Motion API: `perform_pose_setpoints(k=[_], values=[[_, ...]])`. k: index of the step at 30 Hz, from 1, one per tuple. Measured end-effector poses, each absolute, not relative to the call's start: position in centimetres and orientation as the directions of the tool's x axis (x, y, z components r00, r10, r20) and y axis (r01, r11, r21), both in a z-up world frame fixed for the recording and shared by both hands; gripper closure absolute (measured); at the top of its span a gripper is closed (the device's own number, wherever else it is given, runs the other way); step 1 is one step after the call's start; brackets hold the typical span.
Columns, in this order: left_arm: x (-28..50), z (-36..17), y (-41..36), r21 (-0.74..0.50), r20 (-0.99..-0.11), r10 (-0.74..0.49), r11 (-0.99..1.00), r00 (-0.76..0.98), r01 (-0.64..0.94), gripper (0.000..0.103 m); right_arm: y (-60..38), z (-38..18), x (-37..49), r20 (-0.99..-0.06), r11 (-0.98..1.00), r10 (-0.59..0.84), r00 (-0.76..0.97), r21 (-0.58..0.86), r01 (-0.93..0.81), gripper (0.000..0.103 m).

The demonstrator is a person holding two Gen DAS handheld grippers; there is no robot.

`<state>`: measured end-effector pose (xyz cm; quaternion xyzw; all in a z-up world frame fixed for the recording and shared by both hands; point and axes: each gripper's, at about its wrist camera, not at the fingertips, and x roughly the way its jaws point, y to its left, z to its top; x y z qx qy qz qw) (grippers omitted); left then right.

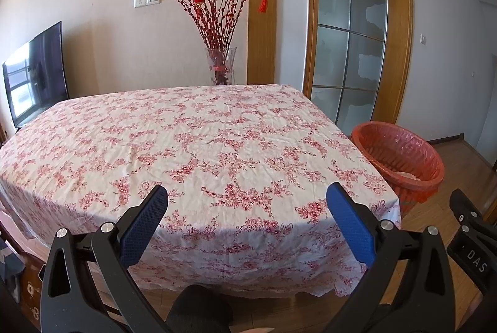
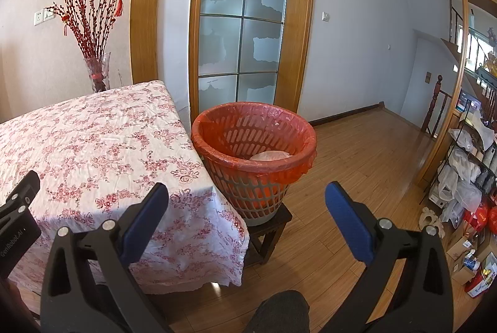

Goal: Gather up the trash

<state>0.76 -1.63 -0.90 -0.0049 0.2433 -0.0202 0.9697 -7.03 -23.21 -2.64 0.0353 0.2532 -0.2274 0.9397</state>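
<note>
A slotted waste basket with a red liner (image 2: 253,143) stands on a low dark stool (image 2: 270,227) at the table's right corner; a pale crumpled piece (image 2: 270,155) lies inside it. The basket also shows in the left wrist view (image 1: 400,155). My left gripper (image 1: 247,202) is open and empty, held before the near edge of the floral tablecloth (image 1: 192,146). My right gripper (image 2: 247,202) is open and empty, facing the basket from the front. No loose trash shows on the cloth.
A glass vase of red branches (image 1: 220,65) stands behind the table's far edge. A TV (image 1: 34,75) is at the left. A frosted glass door (image 2: 242,22) is behind the basket. A cluttered shelf with bags and boxes (image 2: 466,177) lines the right. Wooden floor (image 2: 357,152) lies around the basket.
</note>
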Motion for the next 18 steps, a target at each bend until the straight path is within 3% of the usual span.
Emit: perform_pose_setpoints(k=[18], values=[[0.7,-1.11,-1.76,-0.021,-0.476,-0.042,0.999,0.879,0.036,0.003,-23.11,-2.65,-7.01,-0.493,0.894,-0.41,0.768,-0.048,0.446,0.004]])
